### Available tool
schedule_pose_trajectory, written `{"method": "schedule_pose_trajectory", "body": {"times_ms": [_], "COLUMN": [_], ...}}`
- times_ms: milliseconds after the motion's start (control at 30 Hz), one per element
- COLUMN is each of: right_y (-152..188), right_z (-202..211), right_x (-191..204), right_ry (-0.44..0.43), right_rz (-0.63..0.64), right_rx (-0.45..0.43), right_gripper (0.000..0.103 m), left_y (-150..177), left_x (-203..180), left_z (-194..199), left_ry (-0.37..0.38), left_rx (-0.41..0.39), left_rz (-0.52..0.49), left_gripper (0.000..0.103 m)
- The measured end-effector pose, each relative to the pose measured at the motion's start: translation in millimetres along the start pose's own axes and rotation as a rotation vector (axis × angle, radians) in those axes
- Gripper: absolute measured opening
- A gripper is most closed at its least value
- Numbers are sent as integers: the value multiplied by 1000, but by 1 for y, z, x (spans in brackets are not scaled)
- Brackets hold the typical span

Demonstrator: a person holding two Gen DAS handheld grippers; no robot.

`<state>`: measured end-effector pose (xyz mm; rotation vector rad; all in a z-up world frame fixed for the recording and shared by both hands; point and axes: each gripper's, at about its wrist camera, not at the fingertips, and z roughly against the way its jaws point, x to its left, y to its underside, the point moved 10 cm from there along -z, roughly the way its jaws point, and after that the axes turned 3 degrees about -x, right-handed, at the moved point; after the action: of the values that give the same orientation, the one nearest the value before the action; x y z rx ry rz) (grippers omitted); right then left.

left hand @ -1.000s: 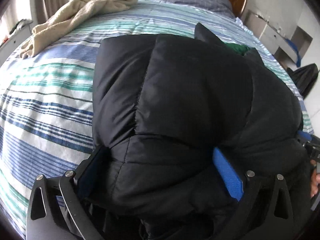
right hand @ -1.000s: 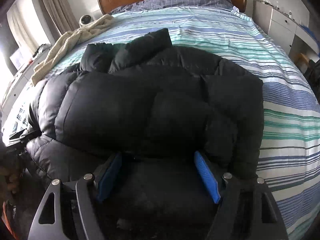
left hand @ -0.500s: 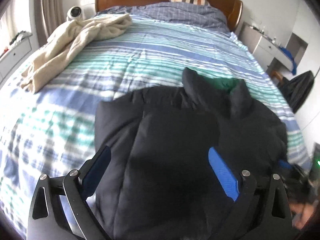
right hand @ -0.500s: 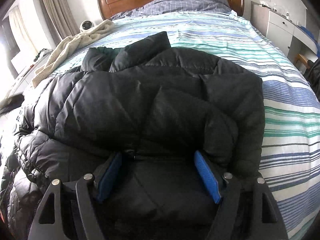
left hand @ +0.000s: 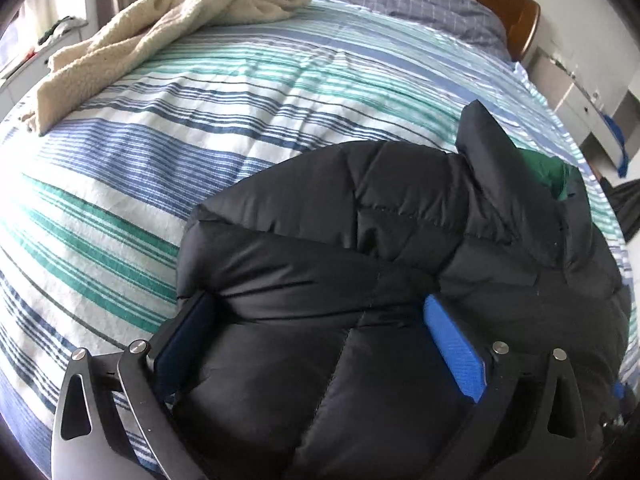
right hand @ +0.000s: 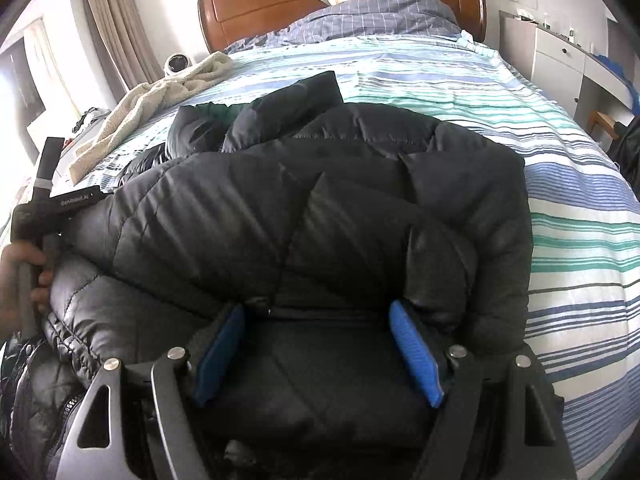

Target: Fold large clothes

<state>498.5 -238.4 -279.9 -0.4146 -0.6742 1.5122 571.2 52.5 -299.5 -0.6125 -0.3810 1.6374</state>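
A black puffer jacket (left hand: pixel 400 240) lies folded on the striped bed cover (left hand: pixel 200 120), its collar with green lining (left hand: pixel 548 172) pointing toward the headboard. My left gripper (left hand: pixel 316 304) stands open at the jacket's left edge, with a puffy fold bulging between its blue pads. My right gripper (right hand: pixel 316 310) is open too, low over the near part of the jacket (right hand: pixel 320 208), with a folded edge lying across its fingertips. In the right wrist view a hand (right hand: pixel 16 272) holds the left gripper's handle (right hand: pixel 44 208) at the jacket's left side.
A cream fleece blanket (left hand: pixel 160 24) lies crumpled at the bed's far left. Pillows and a wooden headboard (right hand: pixel 320 4) close off the far end. White drawers (right hand: pixel 560 60) stand to the right of the bed. A small round device (right hand: pixel 178 63) sits beside the blanket.
My left gripper lifted off the jacket, shifted left, and came back down on its left edge. The right gripper stayed put. The left gripper's handle and hand now show in the right view.
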Motion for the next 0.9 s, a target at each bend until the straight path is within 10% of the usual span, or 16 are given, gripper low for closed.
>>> {"method": "schedule_pose_trajectory", "body": {"times_ms": [333, 633, 900], "right_y": [1, -9, -28], "right_z": [0, 15, 161], "right_x": [1, 3, 30], "right_ry": [18, 51, -5], "right_rz": [10, 62, 130], "right_rx": [2, 31, -170], "right_gripper": [77, 77, 83], "left_y": [-2, 9, 43], "left_x": [-1, 19, 60], "left_z": [23, 200, 317], "left_ry": [-40, -43, -206], "left_rx": [-3, -229, -299], "left_rz": [-45, -190, -486], "left_gripper": [101, 102, 102]}}
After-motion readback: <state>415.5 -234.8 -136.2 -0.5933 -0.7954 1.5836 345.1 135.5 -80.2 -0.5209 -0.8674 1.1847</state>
